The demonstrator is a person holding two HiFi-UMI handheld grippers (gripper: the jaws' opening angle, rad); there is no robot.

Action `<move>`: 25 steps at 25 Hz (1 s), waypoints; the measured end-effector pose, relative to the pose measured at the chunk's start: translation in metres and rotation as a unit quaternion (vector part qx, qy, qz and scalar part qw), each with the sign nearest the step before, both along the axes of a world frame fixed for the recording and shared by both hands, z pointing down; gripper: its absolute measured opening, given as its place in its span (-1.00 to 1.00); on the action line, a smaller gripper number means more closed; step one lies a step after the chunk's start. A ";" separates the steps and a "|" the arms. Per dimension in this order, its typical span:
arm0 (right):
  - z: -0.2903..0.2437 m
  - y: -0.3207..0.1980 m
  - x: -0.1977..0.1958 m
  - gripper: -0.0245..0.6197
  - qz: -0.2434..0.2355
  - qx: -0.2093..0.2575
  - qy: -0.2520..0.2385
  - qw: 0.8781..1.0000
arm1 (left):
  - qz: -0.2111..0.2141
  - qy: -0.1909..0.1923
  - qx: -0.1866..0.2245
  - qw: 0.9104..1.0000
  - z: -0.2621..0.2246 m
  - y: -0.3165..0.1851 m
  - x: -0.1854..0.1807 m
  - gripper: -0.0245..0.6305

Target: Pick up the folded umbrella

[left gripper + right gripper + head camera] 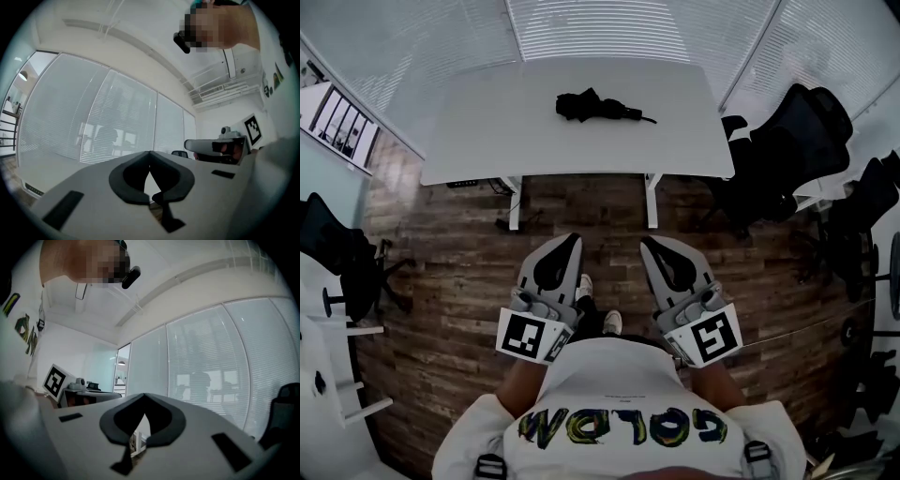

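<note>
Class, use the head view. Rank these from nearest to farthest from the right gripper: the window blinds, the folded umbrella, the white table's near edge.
Measured from the right gripper:
1. The white table's near edge, straight ahead of the gripper.
2. The folded umbrella, on the tabletop, further ahead and to the left.
3. The window blinds, beyond the table's far edge.

The head view looks steeply down from above the person's chest, with the left gripper (572, 239) and right gripper (649, 242) near, the wooden floor (459, 281) below, and the white table (487, 122) and window blinds (591, 28) far. Each gripper view rides close behind its own jaws. It faces level toward those blinds and catches the other gripper alongside.
</note>
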State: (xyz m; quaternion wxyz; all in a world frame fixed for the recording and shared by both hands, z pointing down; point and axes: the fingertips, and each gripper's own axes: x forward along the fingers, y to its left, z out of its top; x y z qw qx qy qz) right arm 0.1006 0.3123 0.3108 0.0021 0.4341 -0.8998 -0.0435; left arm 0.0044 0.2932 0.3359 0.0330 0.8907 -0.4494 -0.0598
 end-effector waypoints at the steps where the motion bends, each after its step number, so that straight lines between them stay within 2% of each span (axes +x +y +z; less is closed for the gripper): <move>1: 0.000 -0.008 -0.004 -0.89 -0.001 0.000 0.001 1.000 | -0.001 0.001 0.000 1.000 0.000 -0.008 -0.004 -0.90; 15: -0.006 -0.134 -0.082 -0.89 0.014 0.004 0.015 1.000 | 0.013 0.012 0.000 1.000 -0.003 -0.135 -0.081 -0.90; 25: -0.001 -0.179 -0.097 -0.89 0.029 -0.002 0.024 0.999 | 0.029 0.014 -0.010 0.999 0.005 -0.180 -0.096 -0.90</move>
